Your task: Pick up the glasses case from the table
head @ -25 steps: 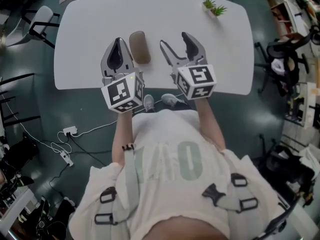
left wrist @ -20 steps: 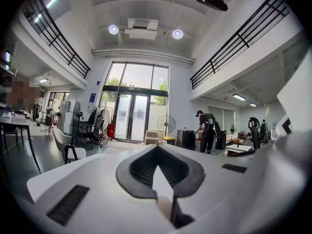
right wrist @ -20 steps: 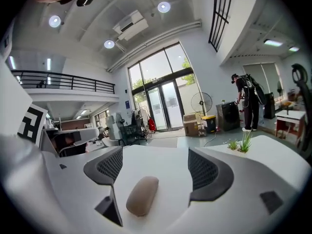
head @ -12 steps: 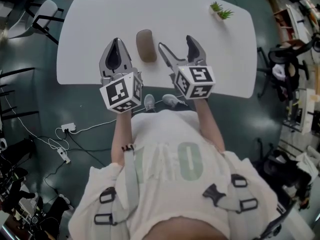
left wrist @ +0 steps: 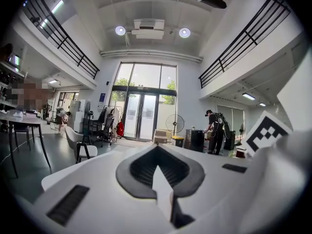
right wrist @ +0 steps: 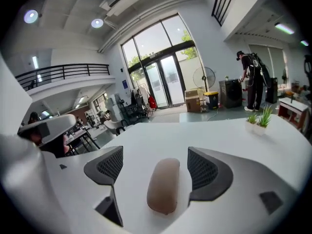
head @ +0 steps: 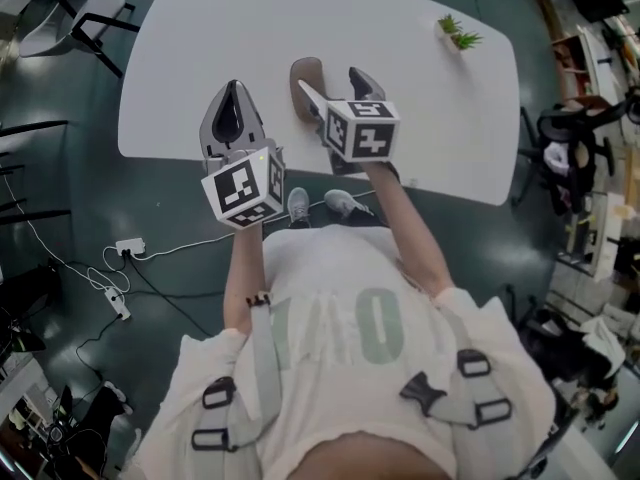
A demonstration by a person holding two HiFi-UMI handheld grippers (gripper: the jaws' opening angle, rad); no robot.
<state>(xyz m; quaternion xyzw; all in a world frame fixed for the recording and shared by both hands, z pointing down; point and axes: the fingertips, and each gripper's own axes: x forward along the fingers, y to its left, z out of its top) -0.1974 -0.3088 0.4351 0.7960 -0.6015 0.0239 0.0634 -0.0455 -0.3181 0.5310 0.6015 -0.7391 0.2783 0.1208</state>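
The brown oblong glasses case (head: 303, 80) lies on the white table (head: 200, 48) near its front edge. My right gripper (head: 336, 90) reaches down over it, hiding part of it in the head view. In the right gripper view the case (right wrist: 163, 185) lies lengthwise between the two dark pads (right wrist: 206, 169), which stand apart from it on both sides. These jaws have just been opening and stand wide, with the case between them untouched. My left gripper (head: 232, 116) hovers to the left of the case, shut and holding nothing (left wrist: 158, 168).
A small potted plant (head: 458, 33) stands at the table's far right corner. A chair (head: 75, 23) is off the table's left end. Cables and a power strip (head: 128, 248) lie on the floor below the front edge. People stand far back in the hall (right wrist: 251, 82).
My right gripper has moved forward, left and down until its jaws straddle the case, and the jaws have widened. The left gripper has shifted a little and stays shut.
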